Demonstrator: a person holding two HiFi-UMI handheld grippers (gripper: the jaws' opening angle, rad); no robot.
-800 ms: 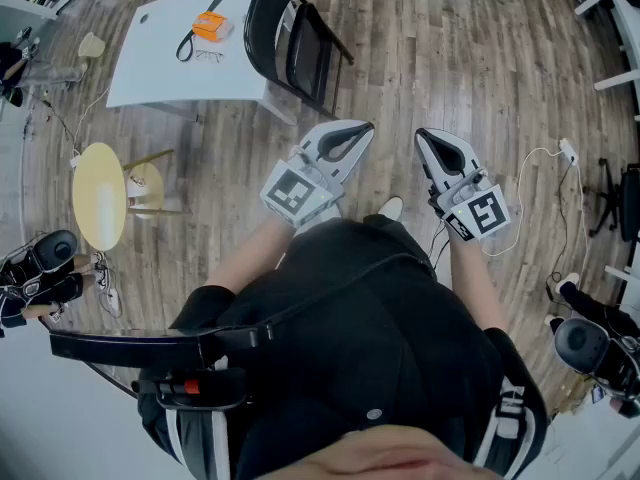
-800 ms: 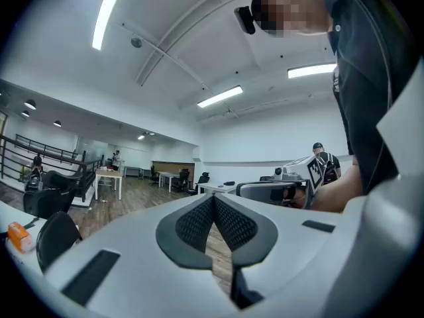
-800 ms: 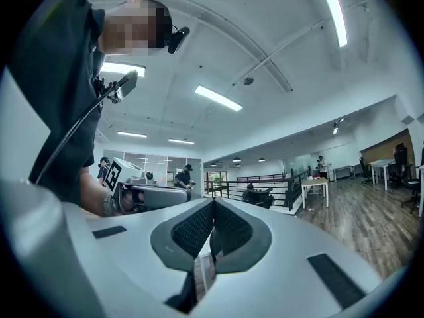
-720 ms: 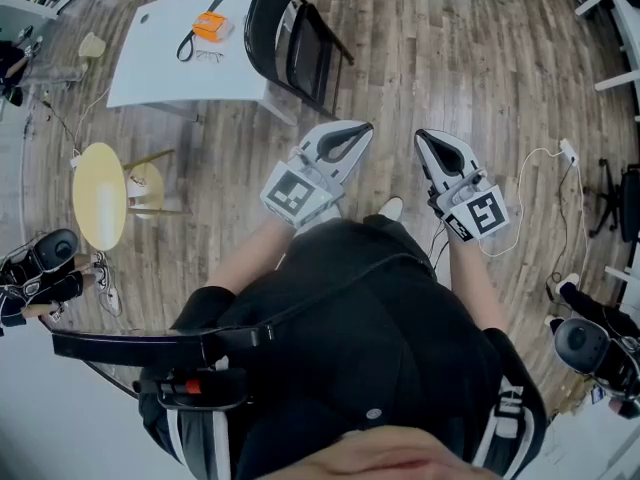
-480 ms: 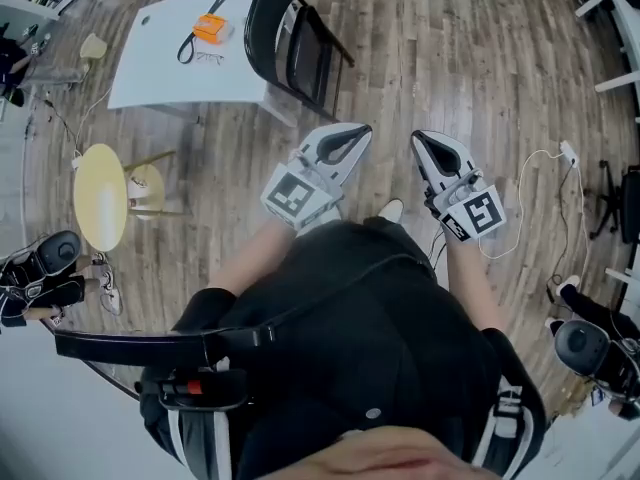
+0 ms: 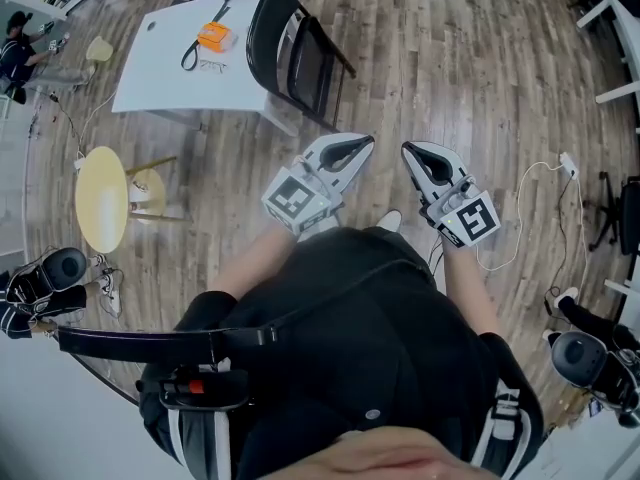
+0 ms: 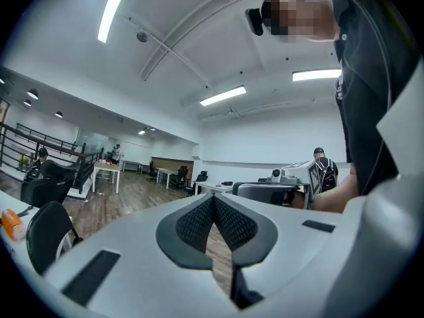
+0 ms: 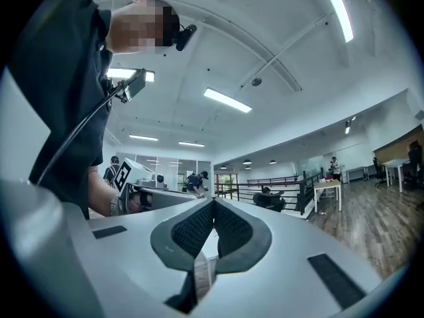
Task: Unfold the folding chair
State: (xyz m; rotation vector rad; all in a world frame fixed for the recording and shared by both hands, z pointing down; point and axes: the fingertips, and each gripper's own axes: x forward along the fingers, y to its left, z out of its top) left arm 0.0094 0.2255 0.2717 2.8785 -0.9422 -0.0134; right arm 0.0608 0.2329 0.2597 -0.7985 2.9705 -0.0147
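Head view is taken up mostly by the wooden floor [image 6: 450, 48], on which a white counter [image 6: 170, 73] stands at the upper left. The folding chair [image 6: 295, 53] is seen folded flat and leaned against the counter's right edge, well apart from both tools. The left tool [image 6: 366, 141] and the right tool [image 6: 407, 149] are held level in front of the person, each with its jaws pressed together on nothing. An orange item [image 6: 212, 34] and a dark strap [image 6: 195, 43] are laid on the counter near the chair.

A slip is judged the main risk. If the chair is pulled by one edge only, its feet could slide on the smooth floor, or the frame could drop away from the counter. The small things on the counter could be swept off by a swinging backrest. A white cable [image 6: 540, 183] lying to the right could be caught underfoot.

The chair's hinge and feet cannot be made out. Only a dark curved edge of the chair is caught in the left gripper view. Much floor is hidden by the person's body.
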